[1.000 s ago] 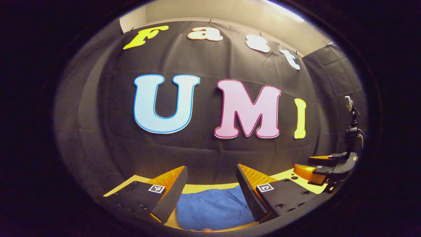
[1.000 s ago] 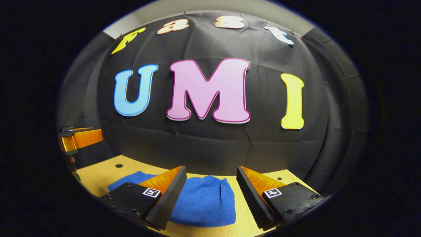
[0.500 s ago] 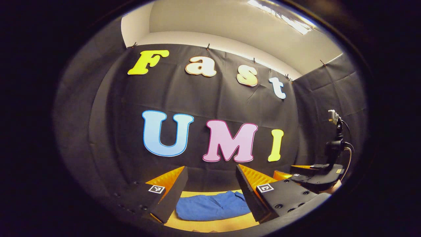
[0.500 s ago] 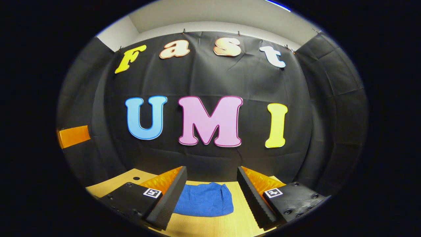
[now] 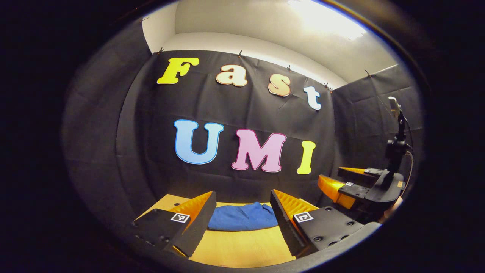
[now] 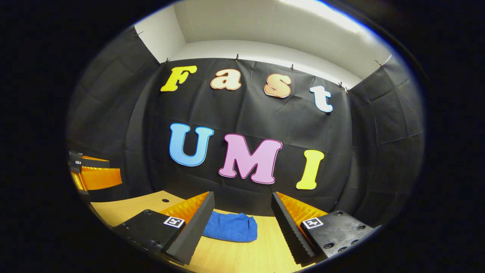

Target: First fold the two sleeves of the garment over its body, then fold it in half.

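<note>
1. Since a second ago both cameras have drawn back and tipped up: the blue garment [image 5: 242, 221] looked large between the fingers then, and now it sits small and farther off, with more table and ceiling in sight.
2. In the left gripper view, the left gripper [image 5: 239, 218] has its fingers spread wide apart and holds nothing. The garment lies folded in a compact bundle on the table beyond the fingertips, seen in the gap between them and touching neither.
3. Farther right in that view, the right gripper [image 5: 339, 180] hangs above the table's right side with its fingers parted, well apart from the garment; a bit of the hand holding it shows at the rim.
4. In the right gripper view, the left gripper [image 6: 94, 172] shows at the far left edge, raised above the table.
5. Right of it, the right gripper [image 6: 242, 216] has its own fingers spread wide and empty. The garment [image 6: 231, 229] lies ahead, closer to the left finger than to the right one, and partly hidden behind that left finger's tip.
6. No containers can be seen.
7. Light wooden table [image 6: 242, 258] carries the garment; a small dark hole [image 6: 165, 200] marks its left part. Black cloth walls [image 6: 382, 125] rise behind, with a pale ceiling [image 5: 265, 22] and a bright light [image 5: 326, 19] above.
</note>
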A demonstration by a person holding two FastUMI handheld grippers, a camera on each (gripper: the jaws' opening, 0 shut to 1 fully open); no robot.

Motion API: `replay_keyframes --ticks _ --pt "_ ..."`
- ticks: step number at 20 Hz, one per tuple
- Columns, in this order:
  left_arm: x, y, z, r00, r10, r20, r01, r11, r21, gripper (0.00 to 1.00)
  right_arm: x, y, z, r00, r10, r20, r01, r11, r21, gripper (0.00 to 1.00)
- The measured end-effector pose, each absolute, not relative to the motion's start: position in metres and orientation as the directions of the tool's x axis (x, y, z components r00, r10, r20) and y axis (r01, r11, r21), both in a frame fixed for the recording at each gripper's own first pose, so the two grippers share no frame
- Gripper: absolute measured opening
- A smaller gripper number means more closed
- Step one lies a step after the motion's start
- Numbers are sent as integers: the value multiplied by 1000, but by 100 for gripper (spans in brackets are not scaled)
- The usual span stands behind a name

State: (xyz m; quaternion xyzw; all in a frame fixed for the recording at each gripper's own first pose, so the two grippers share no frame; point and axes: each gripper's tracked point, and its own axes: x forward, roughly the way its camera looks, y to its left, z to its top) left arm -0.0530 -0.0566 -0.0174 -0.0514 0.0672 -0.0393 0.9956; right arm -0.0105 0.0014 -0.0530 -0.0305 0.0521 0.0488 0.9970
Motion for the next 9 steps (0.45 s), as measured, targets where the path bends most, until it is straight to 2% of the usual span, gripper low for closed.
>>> replay_keyframes --ticks 2,5,9 --pt "-69 -50 -15 992 -57 -112 50 996 -68 81 -27 2 -53 989 93 -112 -92 996 14 96" --pt "-79 -51 -14 992 -60 -106 57 998 -35 82 -41 -5 -60 988 64 -141 -61 998 25 96" --pt "-79 -46 -7 996 -52 -78 52 999 -11 81 -43 6 -59 986 85 -147 -79 996 44 96"
